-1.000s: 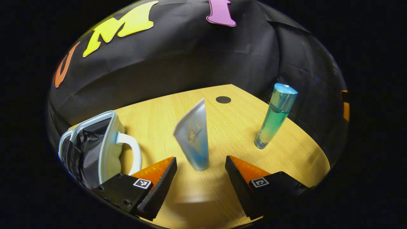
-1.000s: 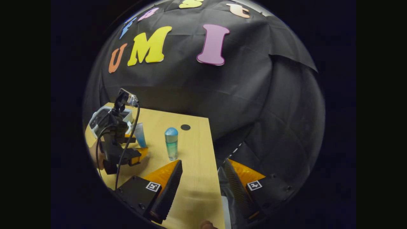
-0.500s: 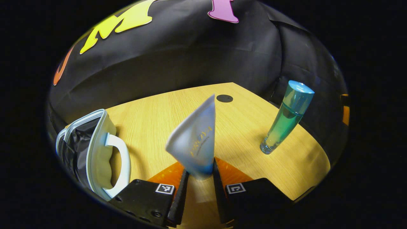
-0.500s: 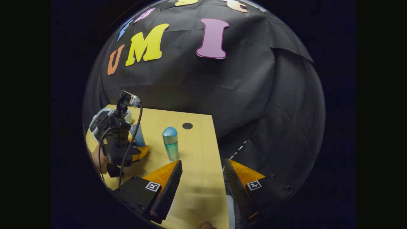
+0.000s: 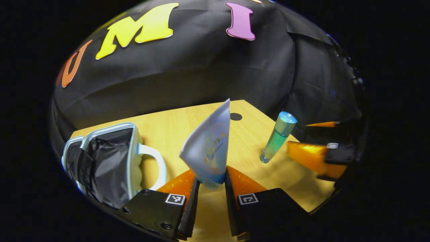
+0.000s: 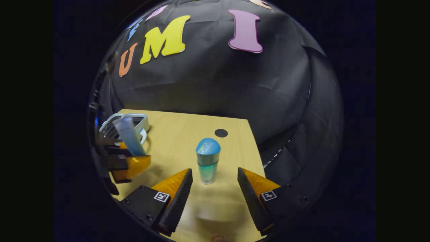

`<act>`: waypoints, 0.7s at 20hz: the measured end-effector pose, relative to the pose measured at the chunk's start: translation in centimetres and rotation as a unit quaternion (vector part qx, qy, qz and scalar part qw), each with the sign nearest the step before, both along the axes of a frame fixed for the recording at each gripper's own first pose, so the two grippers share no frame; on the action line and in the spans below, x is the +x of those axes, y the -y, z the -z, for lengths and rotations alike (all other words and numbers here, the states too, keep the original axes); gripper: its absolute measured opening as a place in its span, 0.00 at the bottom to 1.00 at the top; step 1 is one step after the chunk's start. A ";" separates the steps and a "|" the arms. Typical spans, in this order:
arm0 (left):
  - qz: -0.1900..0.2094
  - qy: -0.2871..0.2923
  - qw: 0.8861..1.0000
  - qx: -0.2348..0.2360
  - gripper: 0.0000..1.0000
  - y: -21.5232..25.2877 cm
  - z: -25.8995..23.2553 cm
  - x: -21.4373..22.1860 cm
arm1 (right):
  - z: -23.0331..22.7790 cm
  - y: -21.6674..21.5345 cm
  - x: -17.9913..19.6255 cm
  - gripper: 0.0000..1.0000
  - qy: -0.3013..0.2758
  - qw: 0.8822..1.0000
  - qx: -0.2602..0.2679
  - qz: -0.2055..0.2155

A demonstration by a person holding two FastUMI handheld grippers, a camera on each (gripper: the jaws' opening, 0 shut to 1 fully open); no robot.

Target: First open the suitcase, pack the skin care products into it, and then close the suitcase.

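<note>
Left hand-held gripper (image 5: 211,183) clamps the tube (image 5: 210,148) — bottle (image 6: 207,161) ahead of right hand-held gripper (image 6: 215,183).

Left hand-held gripper (image 5: 211,188) clamped, right (image 6: 215,186) agape.

A light, wood-grain desk (image 5: 168,127) with a pale yellow-tan top runs back to the booth's wall of creased black cloth (image 5: 188,67), and its far right corner juts toward that cloth. A small round black disc (image 5: 235,116) (whether a cap or a hole cannot be told) lies flat in the desk surface near that far corner, also seen in the right gripper view (image 6: 221,132).
</note>
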State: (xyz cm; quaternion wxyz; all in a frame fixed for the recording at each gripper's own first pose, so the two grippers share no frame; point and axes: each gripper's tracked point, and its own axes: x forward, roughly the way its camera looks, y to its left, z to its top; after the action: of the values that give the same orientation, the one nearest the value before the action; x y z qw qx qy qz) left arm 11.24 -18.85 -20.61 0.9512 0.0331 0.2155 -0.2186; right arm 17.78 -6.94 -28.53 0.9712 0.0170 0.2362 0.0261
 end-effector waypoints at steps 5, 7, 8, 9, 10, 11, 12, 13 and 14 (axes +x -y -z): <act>-0.039 0.000 0.999 0.007 0.43 -6.1 -2.4 -4.3 | 2.9 -1.0 3.8 0.80 -0.003 0.999 0.025 0.021; -0.060 -0.001 0.998 0.014 0.43 -9.2 -2.9 -5.6 | 4.2 -0.9 5.0 0.80 -0.012 0.998 0.037 0.043; -0.073 -0.003 0.997 0.017 0.43 -10.7 -3.1 -6.0 | 4.6 -0.7 5.4 0.80 -0.011 0.998 0.038 0.052; -0.086 -0.007 0.996 0.017 0.43 -12.2 -2.9 -6.3 | 4.8 -0.5 5.8 0.80 -0.008 0.997 0.040 0.060; -0.100 -0.012 0.995 0.014 0.43 -13.7 -2.7 -6.5 | 5.2 -0.7 5.8 0.73 -0.016 0.997 0.045 0.067; -0.116 -0.018 0.993 0.009 0.43 -15.2 -2.6 -6.8 | 5.3 -0.7 6.0 0.67 -0.013 0.996 0.049 0.071; -0.130 -0.025 0.991 0.002 0.43 -16.7 -2.5 -7.0 | 5.1 -1.0 6.3 0.65 -0.008 0.996 0.052 0.070; -0.145 -0.028 0.989 -0.001 0.43 -18.3 -2.4 -7.1 | 5.1 -1.1 6.2 0.53 -0.008 0.996 0.041 0.076; -0.159 -0.029 0.987 0.006 0.43 -19.9 -2.4 -7.1 | 5.0 -1.0 5.4 0.48 -0.009 0.996 0.040 0.079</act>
State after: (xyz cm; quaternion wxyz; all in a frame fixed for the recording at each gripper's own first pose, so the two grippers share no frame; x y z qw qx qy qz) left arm 4.14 1.09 -18.21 0.9669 -0.0027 0.2470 -0.0639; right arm 23.20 -5.98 -33.55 0.9667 0.0747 0.2414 -0.0414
